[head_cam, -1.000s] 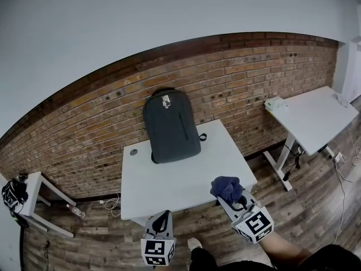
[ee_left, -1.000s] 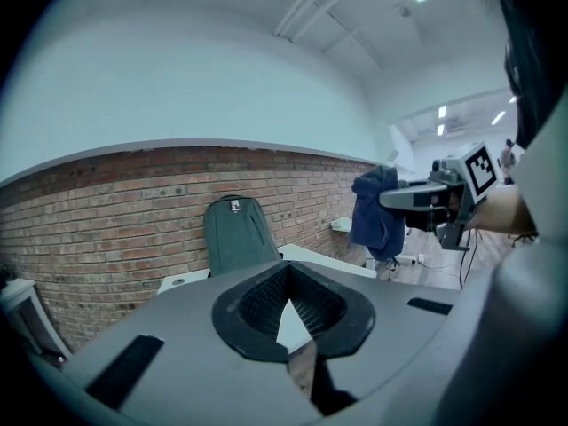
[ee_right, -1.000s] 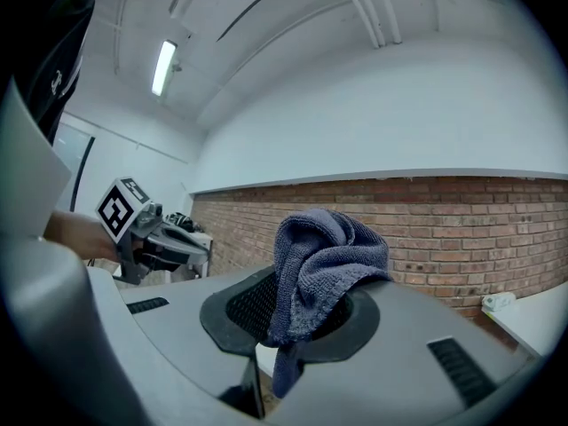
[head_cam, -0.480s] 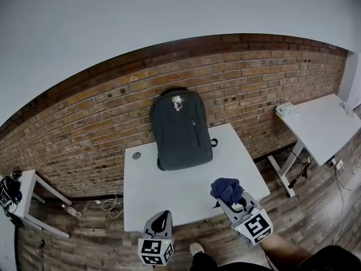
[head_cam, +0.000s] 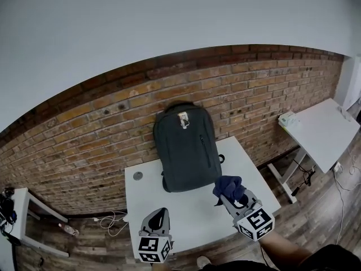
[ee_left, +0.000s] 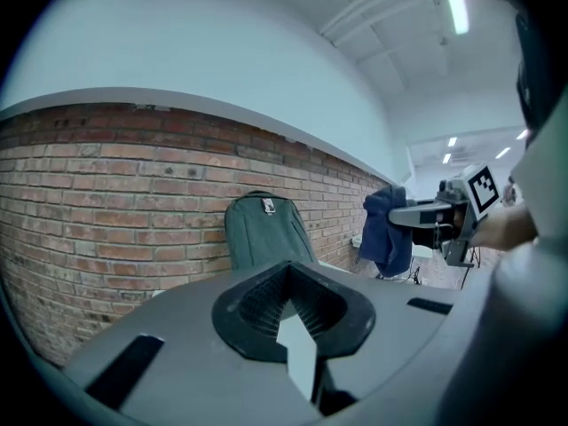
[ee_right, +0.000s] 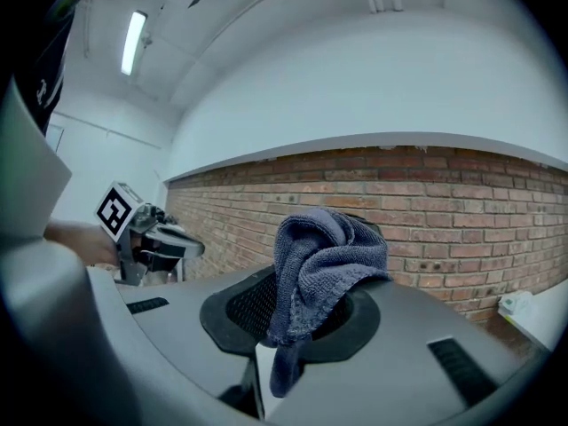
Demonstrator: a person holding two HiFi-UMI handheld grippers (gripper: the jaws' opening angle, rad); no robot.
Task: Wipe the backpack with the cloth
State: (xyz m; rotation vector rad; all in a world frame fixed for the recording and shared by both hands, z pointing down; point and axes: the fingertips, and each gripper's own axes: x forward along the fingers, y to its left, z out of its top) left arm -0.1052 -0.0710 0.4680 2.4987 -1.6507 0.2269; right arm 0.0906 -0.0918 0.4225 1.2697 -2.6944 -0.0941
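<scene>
A dark grey backpack (head_cam: 185, 148) stands upright on the white table (head_cam: 186, 219), leaning against the brick wall. My right gripper (head_cam: 233, 195) hovers over the table's right part, just in front of the backpack's lower right corner, shut on a bunched blue cloth (head_cam: 228, 186). In the right gripper view the cloth (ee_right: 324, 264) drapes over the jaws and hides most of the backpack. My left gripper (head_cam: 159, 214) hangs over the table's front middle, jaws together and holding nothing. The left gripper view shows the backpack (ee_left: 264, 231) ahead and the cloth (ee_left: 387, 233) to the right.
A round grommet (head_cam: 138, 175) sits in the table top left of the backpack. A second white table (head_cam: 321, 131) with a small box (head_cam: 287, 118) stands at right. A small stand (head_cam: 17, 202) is at far left. Cables and a bottle (head_cam: 66, 229) lie on the wooden floor.
The head view and both grippers have come closer to the table; the grippers now hang over its top nearer the backpack. The right gripper still holds the cloth.
</scene>
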